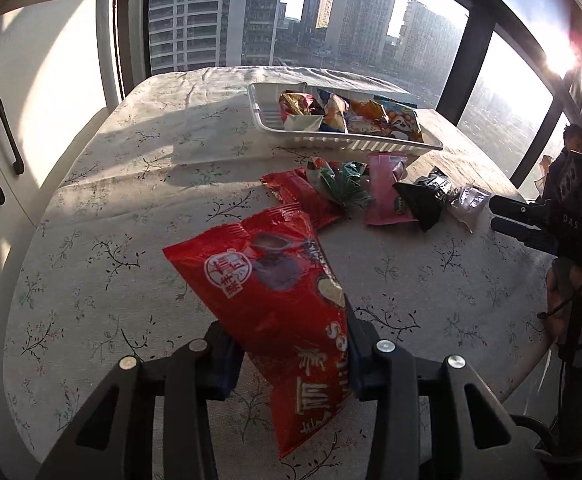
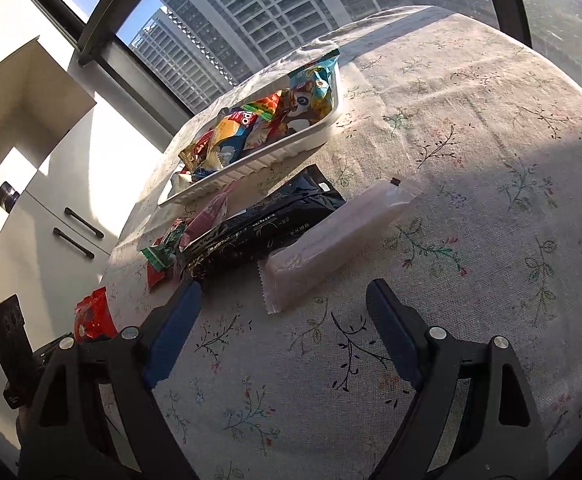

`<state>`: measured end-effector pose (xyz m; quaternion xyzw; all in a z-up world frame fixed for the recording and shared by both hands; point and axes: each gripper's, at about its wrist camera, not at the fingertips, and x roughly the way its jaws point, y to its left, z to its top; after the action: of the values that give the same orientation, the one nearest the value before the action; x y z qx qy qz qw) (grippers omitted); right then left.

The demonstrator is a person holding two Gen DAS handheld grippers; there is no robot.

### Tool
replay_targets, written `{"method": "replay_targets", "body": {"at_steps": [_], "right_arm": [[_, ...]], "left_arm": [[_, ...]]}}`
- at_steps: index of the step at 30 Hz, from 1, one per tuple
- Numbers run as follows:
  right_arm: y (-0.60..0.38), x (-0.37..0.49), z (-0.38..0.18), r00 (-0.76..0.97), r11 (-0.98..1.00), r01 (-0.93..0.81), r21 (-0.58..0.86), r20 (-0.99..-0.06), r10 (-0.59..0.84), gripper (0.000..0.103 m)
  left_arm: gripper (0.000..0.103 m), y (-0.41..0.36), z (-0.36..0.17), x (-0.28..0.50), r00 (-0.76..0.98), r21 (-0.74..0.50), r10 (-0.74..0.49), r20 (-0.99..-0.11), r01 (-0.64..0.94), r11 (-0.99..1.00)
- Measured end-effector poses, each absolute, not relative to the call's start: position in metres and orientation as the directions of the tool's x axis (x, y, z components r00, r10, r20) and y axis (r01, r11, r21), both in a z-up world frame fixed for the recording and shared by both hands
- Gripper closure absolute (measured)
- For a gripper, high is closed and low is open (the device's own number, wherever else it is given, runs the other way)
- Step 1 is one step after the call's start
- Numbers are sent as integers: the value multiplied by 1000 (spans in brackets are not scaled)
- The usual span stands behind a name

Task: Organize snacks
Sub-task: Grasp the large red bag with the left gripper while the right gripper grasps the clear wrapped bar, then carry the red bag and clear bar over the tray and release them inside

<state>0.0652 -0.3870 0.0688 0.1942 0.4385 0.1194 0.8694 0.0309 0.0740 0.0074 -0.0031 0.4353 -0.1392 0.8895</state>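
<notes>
Left wrist: white tray (image 1: 371, 145) of snack packets (image 1: 355, 114).

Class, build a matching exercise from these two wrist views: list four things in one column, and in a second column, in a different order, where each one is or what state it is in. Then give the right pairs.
Column one:
1. large red snack packet
2. panda-print snack bag
3. pale pink wrapped bar
4. right gripper

Column two:
A. lying in the white tray
B. open, nothing between its fingers
C. clamped in the left gripper, lifted off the tablecloth
D. lying on the tablecloth beside the black packet

Pairs: 1-C, 2-A, 3-D, 4-B
</notes>
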Motion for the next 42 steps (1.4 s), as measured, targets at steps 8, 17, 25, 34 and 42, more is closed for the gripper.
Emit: {"method": "replay_targets", "body": {"at_steps": [8, 17, 25, 34, 42], "right_arm": [[-363, 92, 70, 570, 981, -22, 194, -804, 172, 31], [-328, 124, 61, 556, 995, -65, -81, -830, -31, 35], [-328, 124, 62, 556, 990, -101, -103, -831, -29, 49], [-344, 103, 67, 555, 992, -110, -65, -832, 7, 79], [-359, 64, 73, 593, 994, -96, 52, -799, 99, 81]], "left_arm": [[60, 74, 0, 36, 573, -183, -315, -757, 277, 943], [60, 76, -5, 36, 572, -215, -340, -747, 275, 937], [60, 74, -8, 36, 576, -207, -332, -747, 273, 940], [60, 71, -9, 36, 574, -205, -333, -748, 278, 938], [62, 68, -6, 34, 566, -221, -352, -745, 289, 932]]}}
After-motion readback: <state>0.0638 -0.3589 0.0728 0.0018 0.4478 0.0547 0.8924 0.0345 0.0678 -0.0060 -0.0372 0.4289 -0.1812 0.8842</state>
